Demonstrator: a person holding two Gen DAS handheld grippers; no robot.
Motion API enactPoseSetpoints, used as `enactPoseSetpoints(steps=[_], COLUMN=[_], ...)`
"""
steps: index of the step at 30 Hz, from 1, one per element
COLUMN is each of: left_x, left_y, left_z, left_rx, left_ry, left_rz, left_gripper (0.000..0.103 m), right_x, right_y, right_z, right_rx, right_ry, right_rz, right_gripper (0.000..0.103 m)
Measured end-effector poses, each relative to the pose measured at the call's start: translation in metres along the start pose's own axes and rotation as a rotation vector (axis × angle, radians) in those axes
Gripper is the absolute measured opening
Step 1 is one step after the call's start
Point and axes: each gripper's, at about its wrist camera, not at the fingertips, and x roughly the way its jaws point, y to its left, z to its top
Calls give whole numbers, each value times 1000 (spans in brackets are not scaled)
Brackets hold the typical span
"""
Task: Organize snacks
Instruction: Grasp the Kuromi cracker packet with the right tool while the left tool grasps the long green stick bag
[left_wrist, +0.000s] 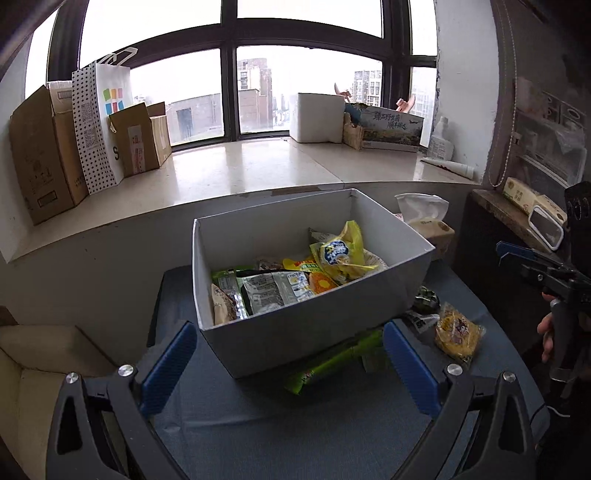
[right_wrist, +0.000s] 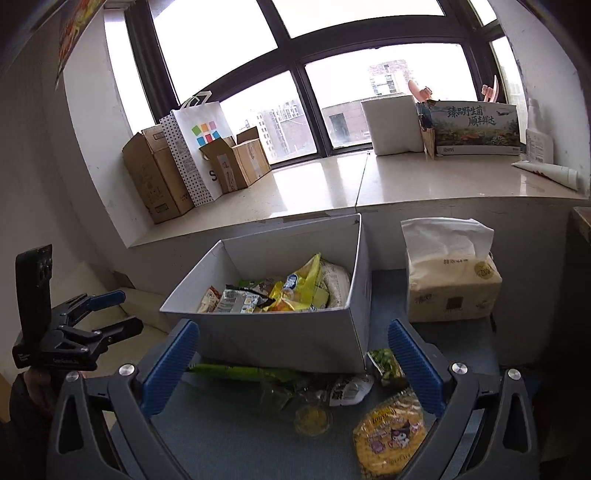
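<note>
the white cardboard box (left_wrist: 295, 325) sits on the blue-grey table (left_wrist: 332, 424), its long axis running away toward the window sill (left_wrist: 258, 170), crinkly glossy snack packets (left_wrist: 280, 284) heaped inside. both the left gripper (left_wrist: 290, 363) and right gripper (right_wrist: 293, 365) stand wide, empty. a yellow round-cake packet (right_wrist: 391, 435) lies in front of the box.

Green packet (left_wrist: 332, 360) half under box (left_wrist: 295, 332)

One white box (right_wrist: 280, 332) of snacks, one tissue pack (right_wrist: 452, 288), four loose snack packets near it, three cardboard boxes far left, one dotted bag (right_wrist: 195, 147).
</note>
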Motion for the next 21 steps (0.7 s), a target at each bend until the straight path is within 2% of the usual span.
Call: enactPoseSetpoints(steps=[5,7,10,12,17,21], left_x=[-27,-31,-35,-38,-37,-34], left_y=[-20,-26,-36,-40,-46,-48], left_z=[-46,-62,-83,-93,-110,-114], left_rx=[-18,-45,-49,-54,-69,-66], left_ry=[5,25,51,64,91,100], left_rz=[-70,-104,-103,-101,-149,-123], left_gripper=[103,103,103,103,103,103], right_x=[-24,-20,-7,-1,22,52], right_y=[-17,-24,-34,-40,-52,-60], right_z=[-60,-81,-103,-111,-112,-107], right_rx=[-27,-53,-92,-116,-132,-134], right_ry=[57,116,196,225,247,295], right_rz=[-106,-150,-197,-220,-258,-278], right_gripper=[103,103,103,103,103,103])
